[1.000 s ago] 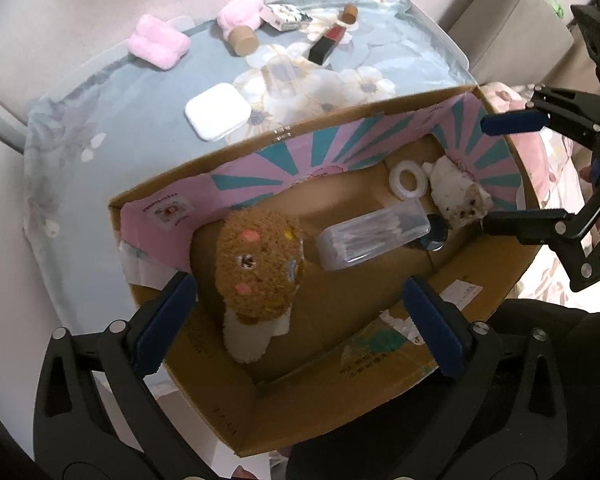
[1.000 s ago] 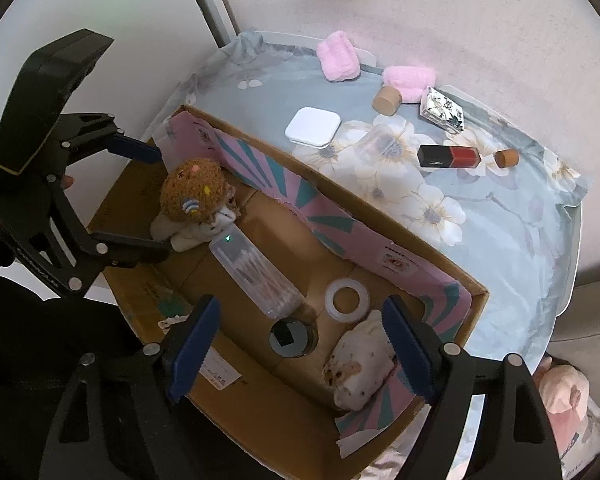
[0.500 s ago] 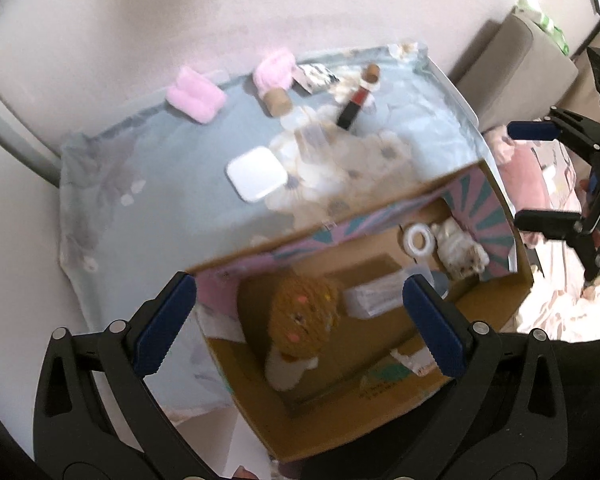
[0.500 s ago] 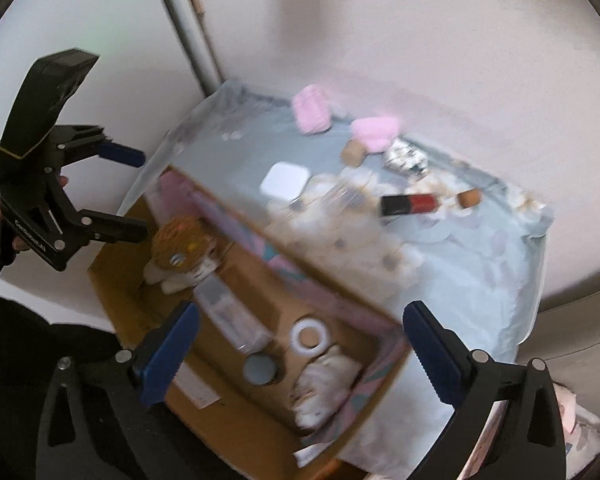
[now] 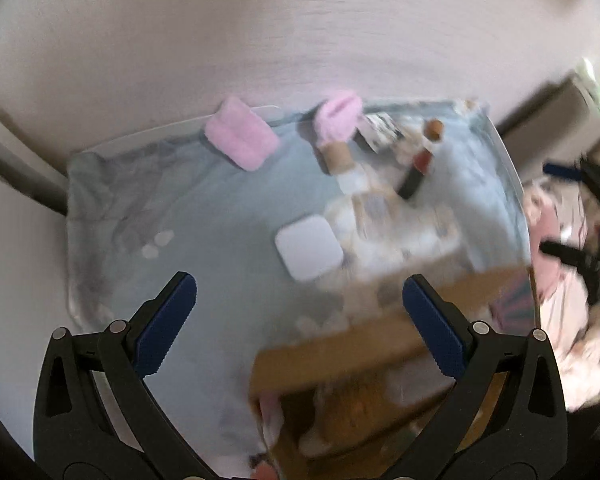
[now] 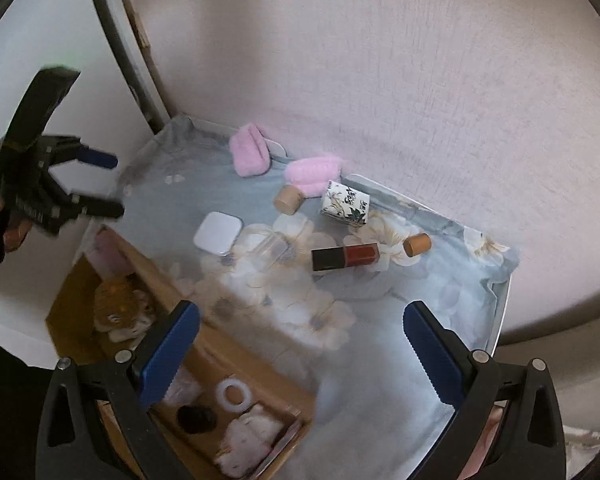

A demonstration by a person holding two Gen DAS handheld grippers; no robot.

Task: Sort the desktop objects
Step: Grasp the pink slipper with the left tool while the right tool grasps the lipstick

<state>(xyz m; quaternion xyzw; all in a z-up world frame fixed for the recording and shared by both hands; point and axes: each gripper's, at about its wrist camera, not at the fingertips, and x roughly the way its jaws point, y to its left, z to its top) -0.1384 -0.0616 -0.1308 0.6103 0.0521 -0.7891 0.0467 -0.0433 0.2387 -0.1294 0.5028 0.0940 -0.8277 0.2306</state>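
Right wrist view shows me two fluffy pink cloth rolls (image 6: pixel 250 156), two cork-coloured caps (image 6: pixel 287 199) and one white square case (image 6: pixel 218 234) on the flower-cloth desk (image 6: pixel 380 320), beyond the brown cardboard box (image 6: pixel 236 354). My right tool (image 6: pixel 300 350) has just spread wide, empty; my left tool (image 5: pixel 300 318) also gapes, empty.

the left wrist view is smeared: the cardboard box (image 5: pixel 340 352) at lower right is a brown blur, its contents unreadable. in the right wrist view the box (image 6: pixel 236 364) runs under the blue tongs at the bottom, and a dark round thing (image 6: pixel 196 418) inside stays unclear.
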